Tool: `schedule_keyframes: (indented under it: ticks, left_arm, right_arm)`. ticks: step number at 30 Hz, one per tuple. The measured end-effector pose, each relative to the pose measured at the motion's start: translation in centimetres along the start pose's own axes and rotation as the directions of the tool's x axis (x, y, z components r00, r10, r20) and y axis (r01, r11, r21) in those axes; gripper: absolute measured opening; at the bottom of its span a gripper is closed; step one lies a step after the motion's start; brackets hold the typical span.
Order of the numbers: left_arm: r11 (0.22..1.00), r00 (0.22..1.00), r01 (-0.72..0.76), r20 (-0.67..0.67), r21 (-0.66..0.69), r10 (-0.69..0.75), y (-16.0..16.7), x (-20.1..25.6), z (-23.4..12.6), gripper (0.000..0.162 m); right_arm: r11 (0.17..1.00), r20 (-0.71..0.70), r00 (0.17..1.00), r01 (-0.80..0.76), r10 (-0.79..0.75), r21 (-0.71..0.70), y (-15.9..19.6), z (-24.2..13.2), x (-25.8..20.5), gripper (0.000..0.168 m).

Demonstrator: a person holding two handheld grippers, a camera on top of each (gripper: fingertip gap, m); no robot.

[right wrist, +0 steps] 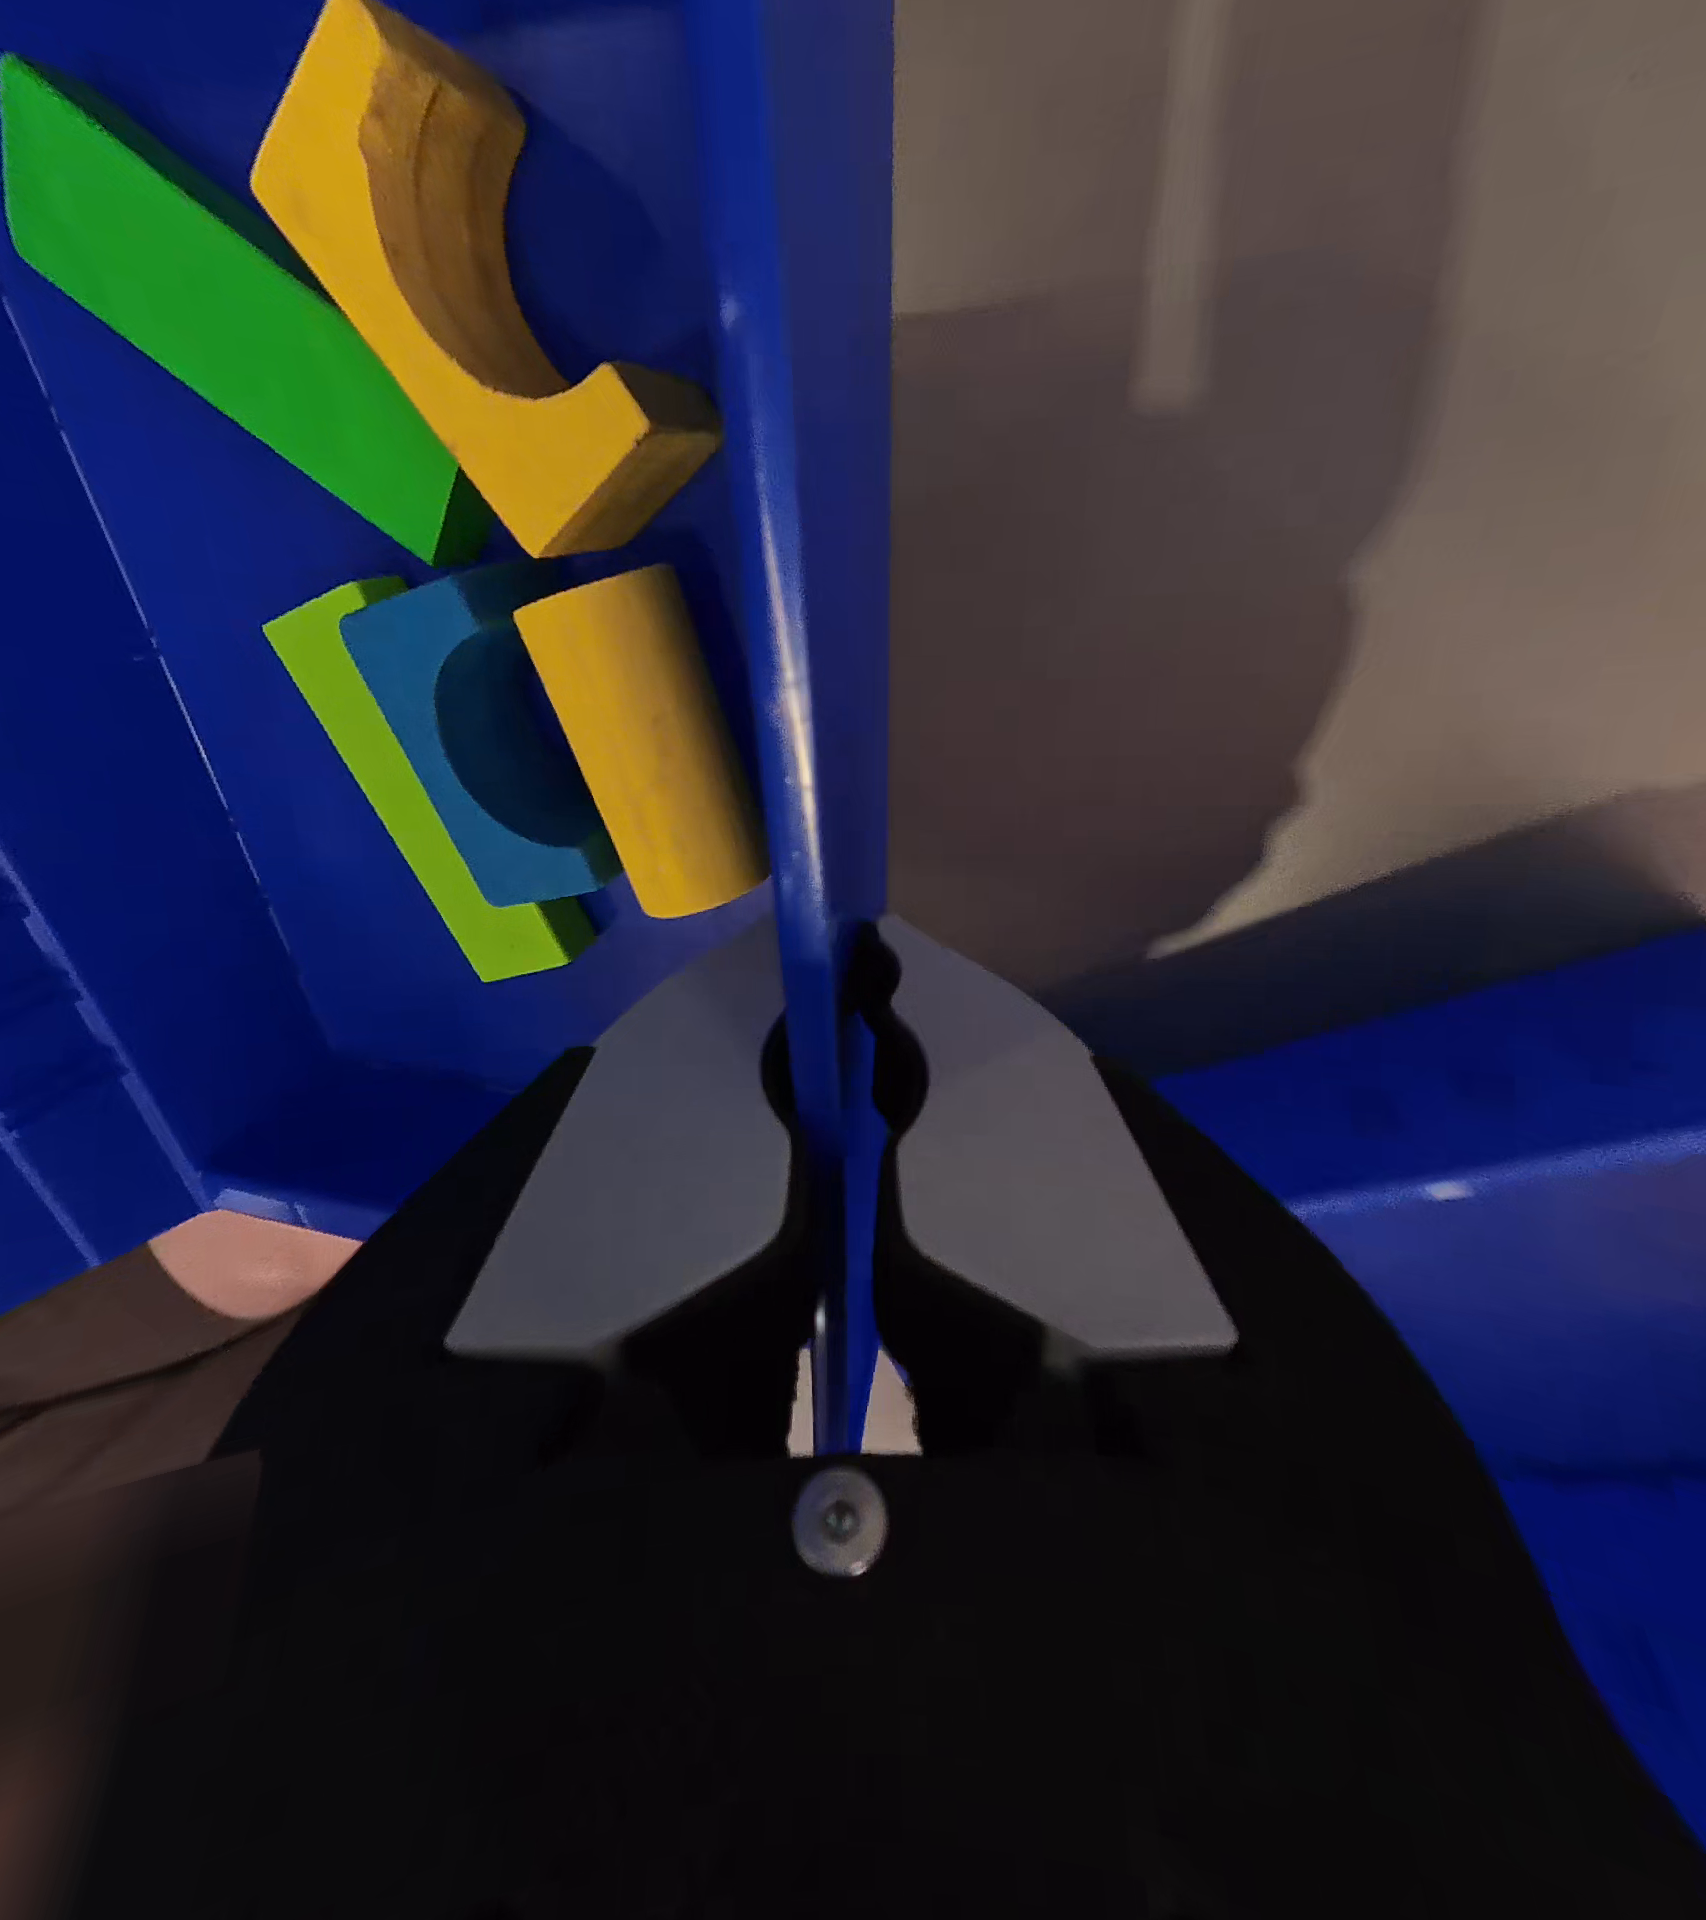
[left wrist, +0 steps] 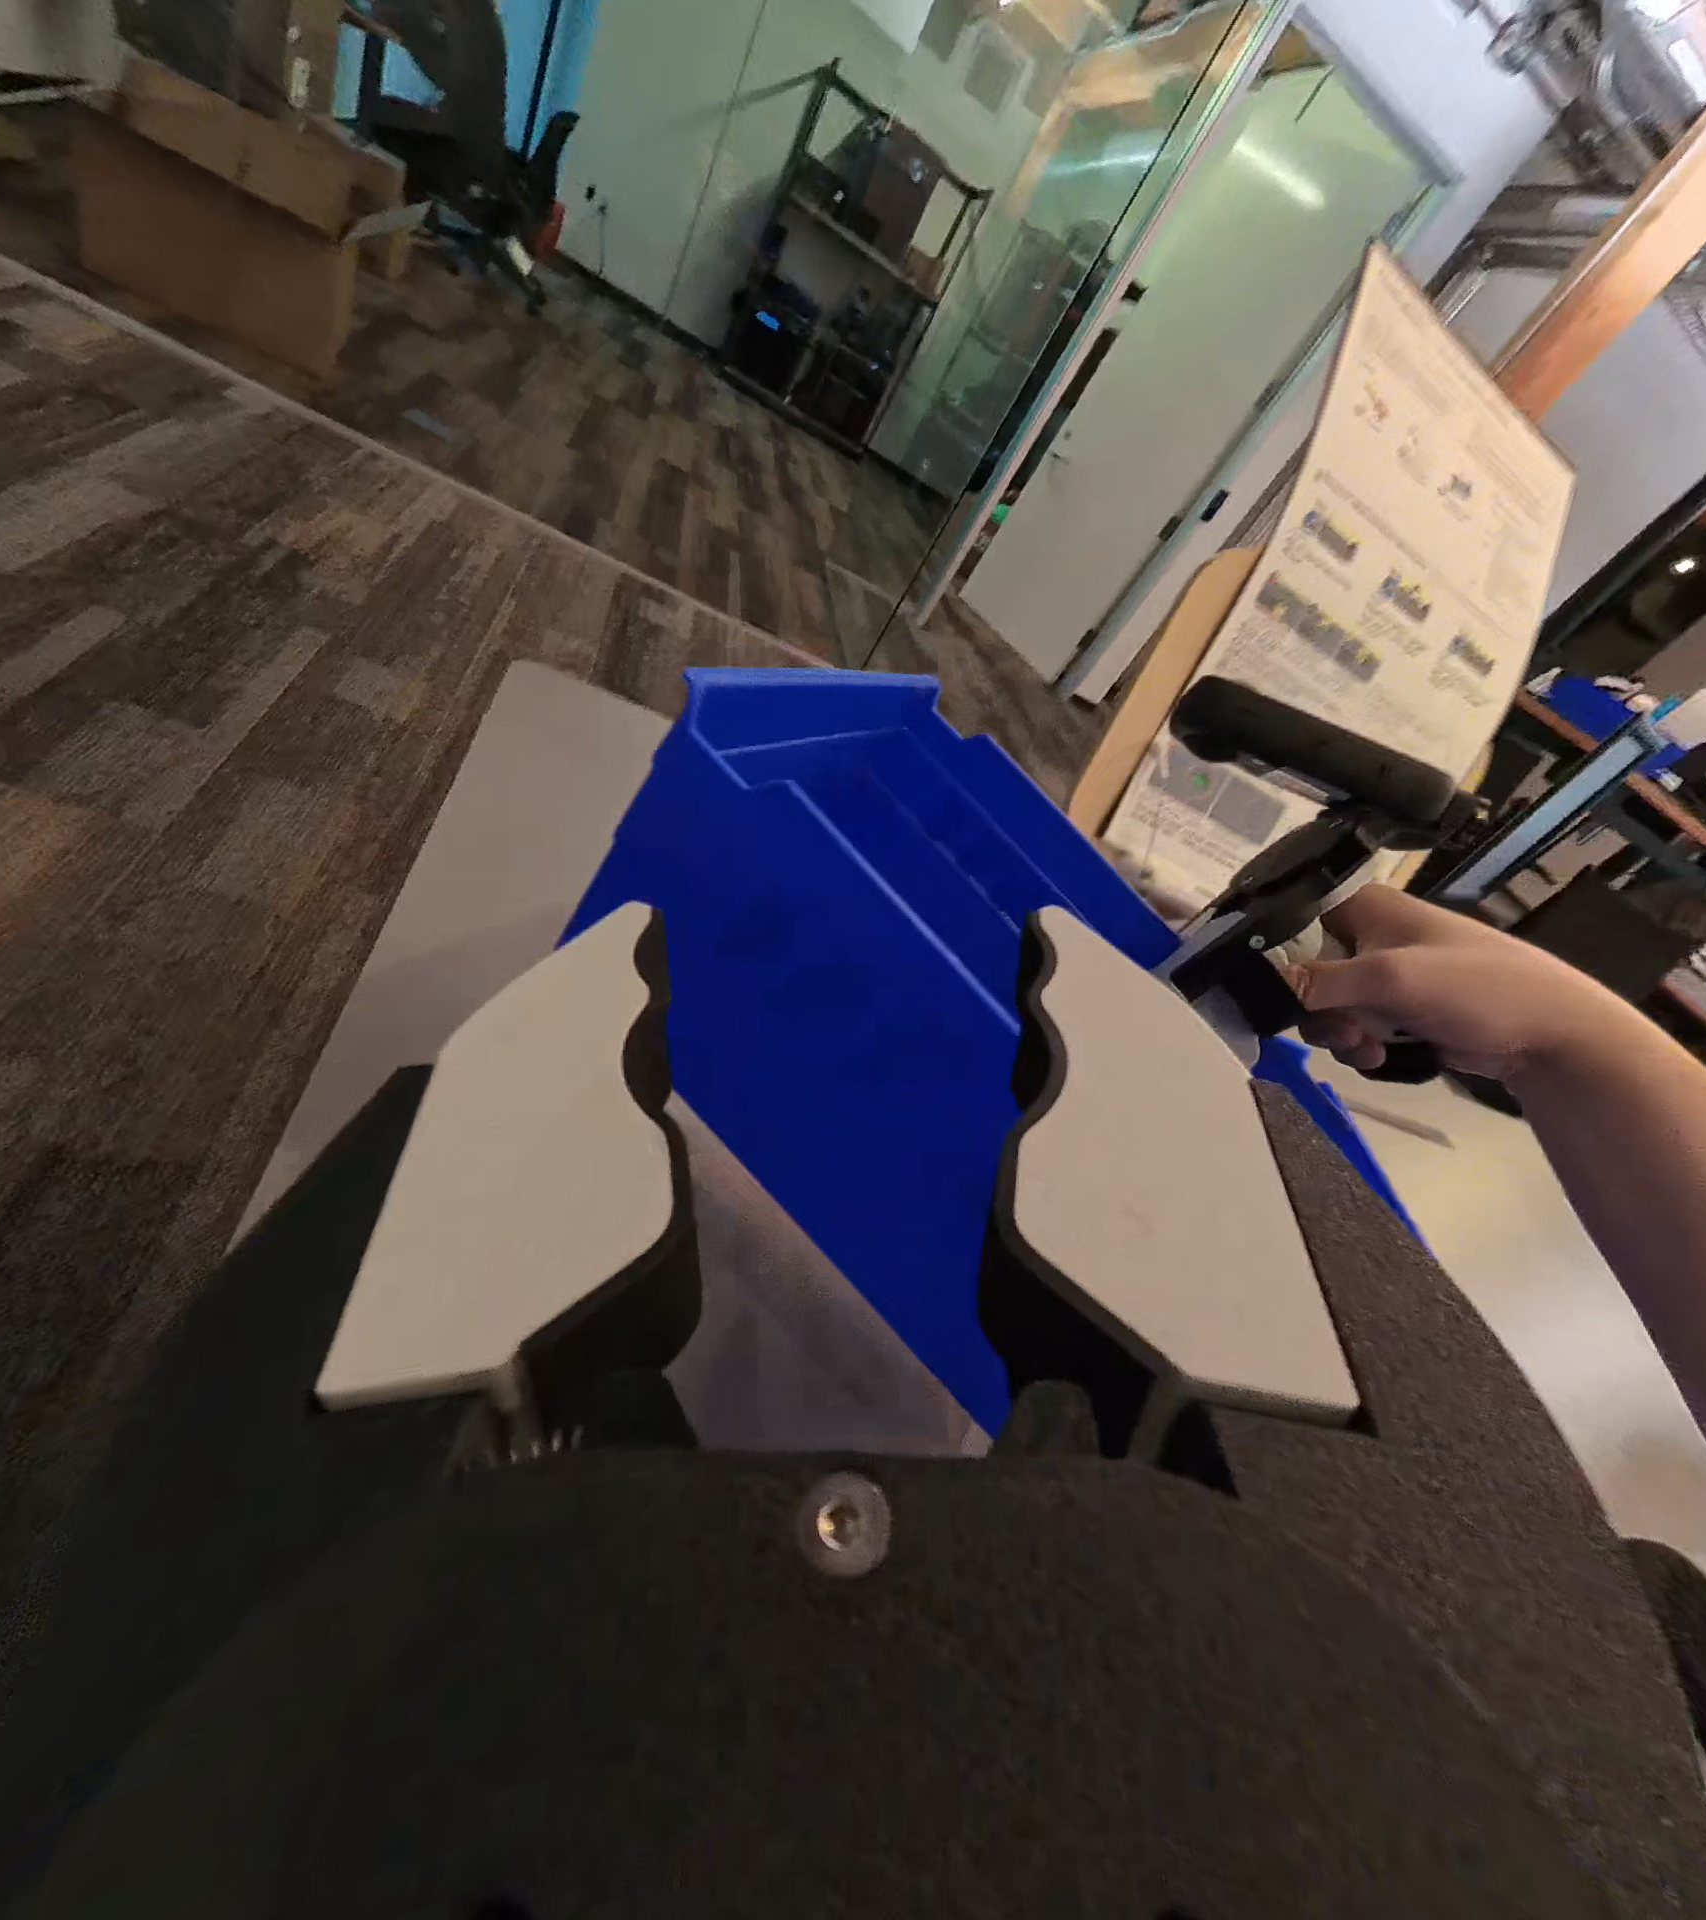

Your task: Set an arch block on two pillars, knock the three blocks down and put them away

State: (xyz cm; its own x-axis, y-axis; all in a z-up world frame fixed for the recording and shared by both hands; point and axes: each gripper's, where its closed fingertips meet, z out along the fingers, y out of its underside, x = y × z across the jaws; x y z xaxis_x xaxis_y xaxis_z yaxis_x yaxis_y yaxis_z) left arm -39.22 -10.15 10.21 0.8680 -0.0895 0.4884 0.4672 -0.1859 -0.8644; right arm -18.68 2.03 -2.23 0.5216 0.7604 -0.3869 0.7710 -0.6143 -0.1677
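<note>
A blue bin (left wrist: 828, 1039) stands tilted on the grey table (left wrist: 516, 831), straight ahead of my left gripper (left wrist: 844, 935), which is open and empty with its fingers on either side of the bin's end. My right gripper (right wrist: 849, 966) is shut on the bin's thin side wall (right wrist: 787, 623); it also shows in the left wrist view (left wrist: 1233, 966), held by a hand. Inside the bin lie a yellow arch block (right wrist: 475, 343), a long green block (right wrist: 205, 301), a yellow cylinder (right wrist: 641, 727), a blue arch block (right wrist: 413, 686) and a light green block (right wrist: 392, 790).
A second blue bin (right wrist: 1503, 1143) lies close on the right, and part of it shows behind the left gripper's right finger (left wrist: 1296, 1070). A poster board (left wrist: 1400, 520) stands beyond the table. Cardboard boxes (left wrist: 225, 218) and an office chair (left wrist: 475, 156) stand on the carpet.
</note>
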Motion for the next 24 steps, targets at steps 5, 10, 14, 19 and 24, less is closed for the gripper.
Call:
schedule_keyframes:
  ticks: [5,10,14,19,24]
  left_arm:
    - [0.980,0.999,-0.002,-0.048,-0.201,-0.008,3.4,-0.8,2.8,0.051]
    - [0.960,0.999,-0.040,-0.025,-0.276,0.035,4.7,-0.8,4.6,0.051]
    - [0.902,0.997,-0.032,0.049,-0.430,0.059,7.6,-2.2,5.5,0.049]
    - [0.793,0.991,0.035,0.124,-0.608,0.051,11.8,-3.6,6.3,0.050]
    - [0.683,0.982,0.122,0.189,-0.720,0.024,15.0,-5.0,7.2,0.044]
  right_arm:
    - [0.995,-0.020,0.995,-0.098,0.098,-0.004,-0.2,5.4,2.3,0.006]
    - [0.975,-0.064,0.973,-0.222,0.221,-0.010,1.4,8.7,4.9,0.013]
    - [0.981,-0.068,0.982,-0.169,0.176,0.097,0.6,7.0,4.1,0.017]
    - [0.930,-0.192,0.980,0.022,0.052,0.366,0.2,-0.6,3.7,0.018]
    - [0.844,-0.323,0.946,0.147,0.033,0.516,5.3,-7.5,4.5,0.021]
